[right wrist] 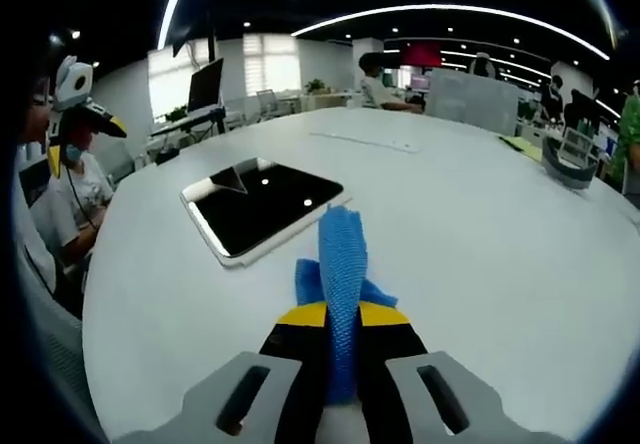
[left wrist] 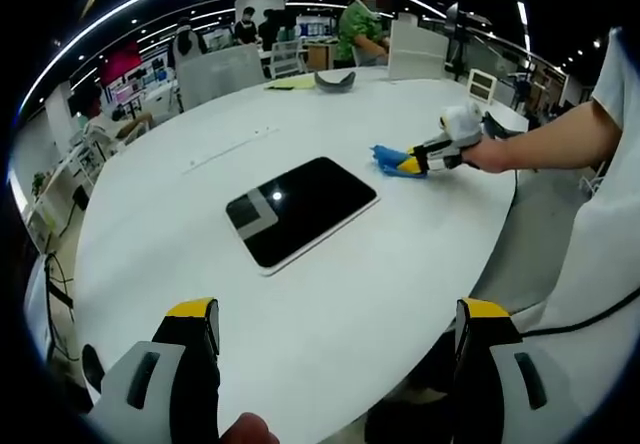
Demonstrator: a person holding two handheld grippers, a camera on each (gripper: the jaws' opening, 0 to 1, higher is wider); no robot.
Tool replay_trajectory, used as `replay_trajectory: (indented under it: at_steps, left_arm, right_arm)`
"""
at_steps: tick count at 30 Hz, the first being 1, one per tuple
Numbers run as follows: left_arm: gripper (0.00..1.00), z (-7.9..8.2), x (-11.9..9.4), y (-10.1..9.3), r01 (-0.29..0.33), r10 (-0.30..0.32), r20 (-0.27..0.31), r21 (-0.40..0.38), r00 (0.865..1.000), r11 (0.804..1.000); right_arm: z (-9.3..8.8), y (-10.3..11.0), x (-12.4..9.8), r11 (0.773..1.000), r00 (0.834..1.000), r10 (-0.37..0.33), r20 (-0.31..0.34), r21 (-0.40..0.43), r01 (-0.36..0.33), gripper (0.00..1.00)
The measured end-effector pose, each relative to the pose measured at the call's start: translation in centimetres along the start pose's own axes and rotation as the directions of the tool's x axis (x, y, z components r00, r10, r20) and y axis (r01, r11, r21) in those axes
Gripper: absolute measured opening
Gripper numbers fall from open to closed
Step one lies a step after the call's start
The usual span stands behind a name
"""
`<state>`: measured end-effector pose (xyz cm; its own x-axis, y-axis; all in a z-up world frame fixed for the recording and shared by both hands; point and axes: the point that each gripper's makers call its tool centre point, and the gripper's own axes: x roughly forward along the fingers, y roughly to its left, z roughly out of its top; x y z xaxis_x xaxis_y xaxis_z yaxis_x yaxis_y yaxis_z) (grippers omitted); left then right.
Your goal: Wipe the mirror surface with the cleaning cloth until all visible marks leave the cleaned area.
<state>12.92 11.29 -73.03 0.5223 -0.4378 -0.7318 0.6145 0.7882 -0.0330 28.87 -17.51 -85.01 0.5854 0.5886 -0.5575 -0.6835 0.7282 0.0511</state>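
Blue cleaning cloth [right wrist: 342, 264] is pinched between the right gripper's [right wrist: 341, 326] yellow-tipped fingers [right wrist: 300, 316], clenched on it, with the loose end sticking up and forward over the white round bench [right wrist: 480, 234]. Flat rectangular mirror with a white rim [right wrist: 262, 207] lies face up on the bench just ahead and left of the cloth, not touching it; dark surface reflects ceiling lights.

Left gripper view: same mirror [left wrist: 300, 210] near bench [left wrist: 200, 264] centre, right gripper [left wrist: 412, 164] with cloth [left wrist: 388, 157] resting low on the bench beyond the mirror's far right corner, near but apart. Person's hand [left wrist: 490, 152] and bare forearm hold it. Left gripper [left wrist: 340, 349] hovers over the near bench edge, fingers [left wrist: 195, 329] released, wide apart, nothing between them.

Grey curved object [left wrist: 335, 79] and yellow paper [left wrist: 290, 82] sit at the far bench edge, well apart from the mirror.
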Motion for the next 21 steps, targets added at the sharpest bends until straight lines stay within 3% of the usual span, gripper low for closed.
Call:
replay_trajectory:
  at_steps: [13,21]
  left_arm:
    - [0.99,0.5,-0.4,0.3,0.006,-0.006,0.037,0.003,0.999,1.0]
    - [0.99,0.9,-0.8,0.6,0.012,-0.012,0.071,0.005,0.997,1.0]
  right_arm:
    - [3.3,-0.3,-1.5,1.0,0.999,-0.024,0.03,0.003,0.024,0.04]
    - [3.9,0.4,-2.0,1.0,0.999,-0.025,0.024,-0.007,0.025,0.04]
